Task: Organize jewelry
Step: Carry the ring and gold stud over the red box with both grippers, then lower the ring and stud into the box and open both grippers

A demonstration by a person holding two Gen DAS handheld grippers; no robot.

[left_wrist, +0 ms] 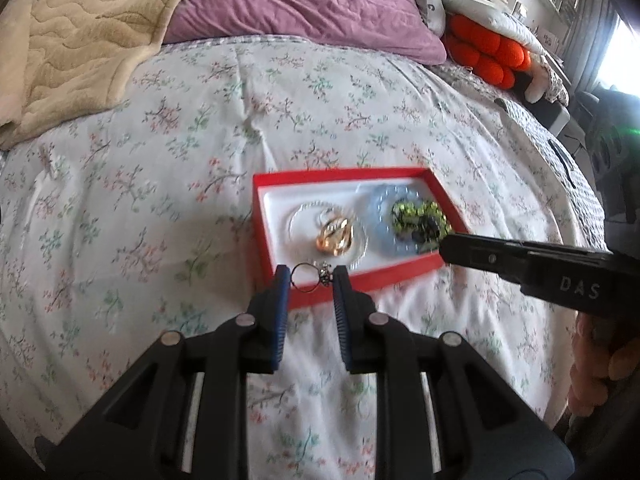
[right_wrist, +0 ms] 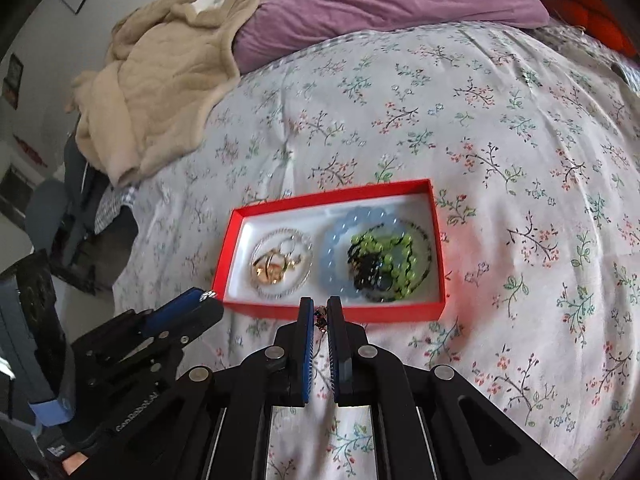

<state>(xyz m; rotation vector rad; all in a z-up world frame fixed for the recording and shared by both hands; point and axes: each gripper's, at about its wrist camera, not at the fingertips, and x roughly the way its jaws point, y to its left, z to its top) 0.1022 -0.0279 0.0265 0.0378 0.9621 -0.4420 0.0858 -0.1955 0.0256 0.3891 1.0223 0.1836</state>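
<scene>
A red tray (left_wrist: 262, 236) with a white lining lies on the floral bedspread; it also shows in the right wrist view (right_wrist: 228, 256). It holds gold earrings (left_wrist: 336, 236) inside a clear bead bracelet, and green and black beads (left_wrist: 420, 220) inside a pale blue bracelet (right_wrist: 332, 248). My left gripper (left_wrist: 310, 278) is shut on a thin ring with a stone (left_wrist: 306, 278), held over the tray's near edge. My right gripper (right_wrist: 320, 312) is shut on a small dark red earring (right_wrist: 320, 318) at the tray's near edge.
A beige blanket (left_wrist: 72, 40) and a purple pillow (left_wrist: 300, 4) lie at the head of the bed. An orange knotted cushion (left_wrist: 488, 52) sits at the far right. The bed edge drops to the floor on the left in the right wrist view.
</scene>
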